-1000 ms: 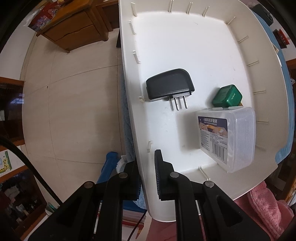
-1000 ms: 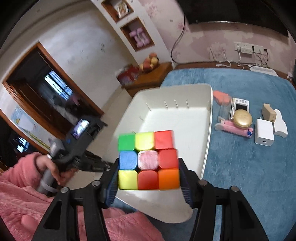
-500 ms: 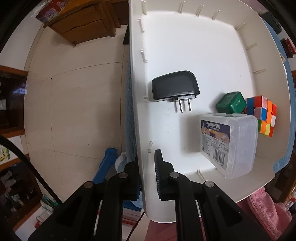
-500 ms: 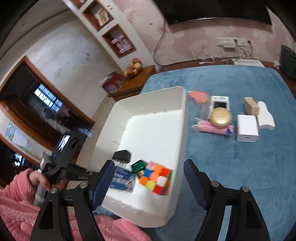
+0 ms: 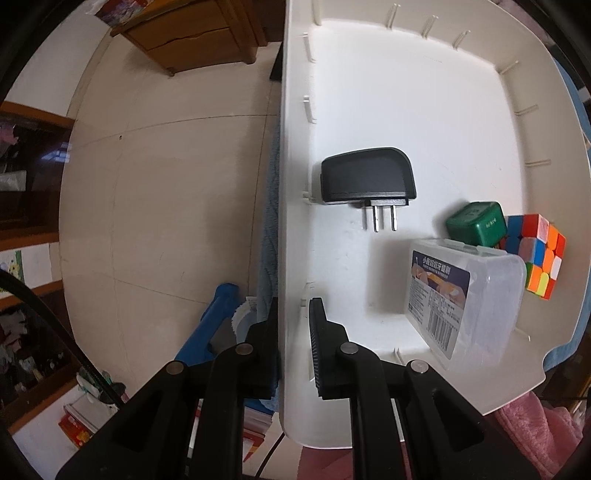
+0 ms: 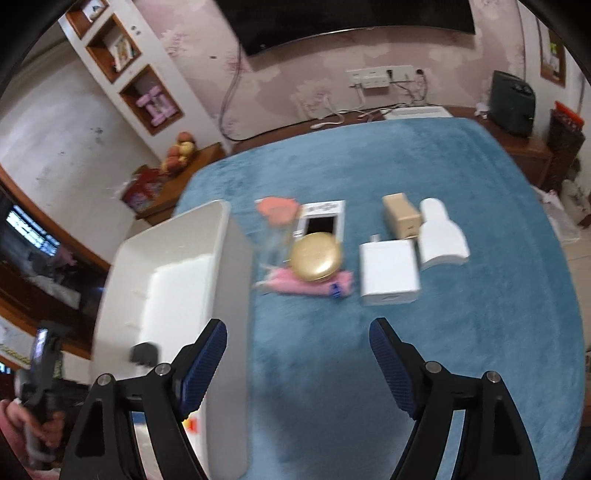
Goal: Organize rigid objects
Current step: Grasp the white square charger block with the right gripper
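Note:
My left gripper (image 5: 293,343) is shut on the left wall of a white bin (image 5: 295,155), one finger on each side. Inside the bin lie a black plug adapter (image 5: 365,181), a green cube (image 5: 476,223), a clear plastic box (image 5: 461,299) and a colourful puzzle cube (image 5: 535,254). My right gripper (image 6: 297,369) is open and empty above the blue tablecloth (image 6: 461,332), beside the bin (image 6: 225,288). Ahead of it lie a gold compact (image 6: 316,254), a white charger (image 6: 389,273), a pink comb (image 6: 314,286), a white bottle (image 6: 441,232) and a tan block (image 6: 400,216).
A white box with a dark screen (image 6: 321,221) and a pink item (image 6: 277,206) lie behind the compact. Pale floor (image 5: 166,184) and a wooden cabinet (image 5: 192,33) are left of the bin. A wall with sockets (image 6: 380,77) stands behind the table.
My right gripper opened and let the puzzle cube go into the bin, then drew back and swung right over the tablecloth. My left gripper kept its hold on the bin wall.

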Available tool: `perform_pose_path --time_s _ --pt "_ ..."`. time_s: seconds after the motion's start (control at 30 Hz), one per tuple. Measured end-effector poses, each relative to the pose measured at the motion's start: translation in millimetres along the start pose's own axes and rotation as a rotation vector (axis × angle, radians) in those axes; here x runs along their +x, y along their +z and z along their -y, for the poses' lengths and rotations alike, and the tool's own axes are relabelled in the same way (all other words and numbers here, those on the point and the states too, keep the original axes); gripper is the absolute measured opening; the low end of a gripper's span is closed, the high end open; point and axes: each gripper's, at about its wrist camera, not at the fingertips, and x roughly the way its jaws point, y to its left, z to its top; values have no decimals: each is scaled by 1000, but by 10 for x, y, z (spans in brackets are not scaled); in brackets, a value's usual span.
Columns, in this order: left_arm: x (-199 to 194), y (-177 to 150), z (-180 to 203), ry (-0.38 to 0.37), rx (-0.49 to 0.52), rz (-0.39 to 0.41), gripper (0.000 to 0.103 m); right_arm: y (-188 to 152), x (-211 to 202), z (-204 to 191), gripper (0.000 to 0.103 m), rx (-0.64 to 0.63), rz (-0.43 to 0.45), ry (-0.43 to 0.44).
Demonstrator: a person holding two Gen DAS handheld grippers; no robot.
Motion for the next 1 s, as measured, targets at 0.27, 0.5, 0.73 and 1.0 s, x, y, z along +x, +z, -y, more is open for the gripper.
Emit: perform_pose_path --time_s 0.27,0.5,0.73,1.0 --pt "31 77 -43 22 -42 -13 14 174 432 372 80 18 -47 -121" --pt "72 105 -84 35 -70 -22 14 213 776 593 80 39 -108 -180" --pt "113 152 -90 54 -82 -40 15 235 1031 669 80 31 -127 -216" --pt "109 185 -59 67 -80 -51 16 253 1085 609 73 -22 -63 -258"
